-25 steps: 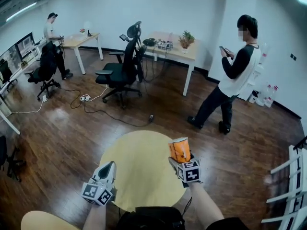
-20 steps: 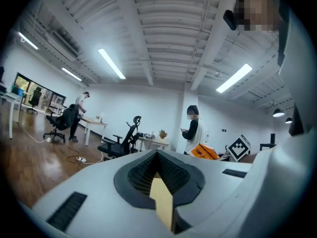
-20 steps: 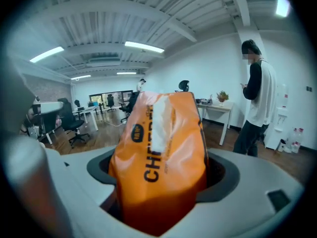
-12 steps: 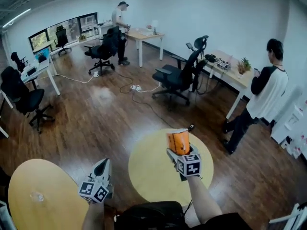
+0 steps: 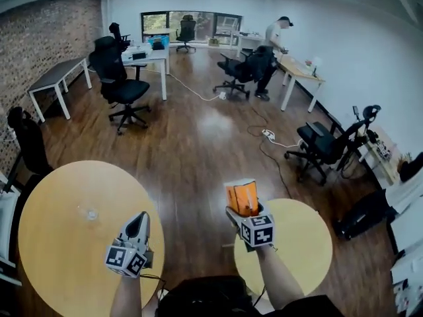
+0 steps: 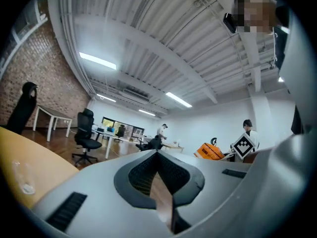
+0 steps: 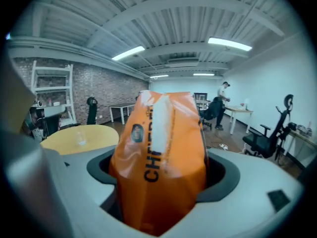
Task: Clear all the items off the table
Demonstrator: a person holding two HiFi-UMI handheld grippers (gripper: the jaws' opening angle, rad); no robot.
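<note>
An orange snack bag [image 5: 240, 196] stands upright between the jaws of my right gripper [image 5: 242, 210], which is shut on its lower half. In the right gripper view the orange snack bag [image 7: 159, 152] fills the middle of the right gripper [image 7: 161, 175]. The right gripper hangs over the floor at the left edge of a small round yellow table [image 5: 301, 243]. My left gripper [image 5: 139, 222] is shut on nothing, over the right rim of a larger round yellow table [image 5: 53, 256]. A small clear object [image 5: 88, 212] lies on that table. In the left gripper view the left gripper [image 6: 158, 155] shows pads that meet.
Black office chairs [image 5: 122, 84] and desks [image 5: 149, 57] stand across the wooden floor. A person [image 5: 275, 35] stands at a far desk. Cables [image 5: 268, 134] lie on the floor. A brick wall [image 5: 39, 38] runs along the left, and a white rack [image 5: 5, 210] stands at the left edge.
The head view has swung left: the large round table and brick wall came into sight, and the standing person at the right left it. Both grippers keep their pose, bag still held.
</note>
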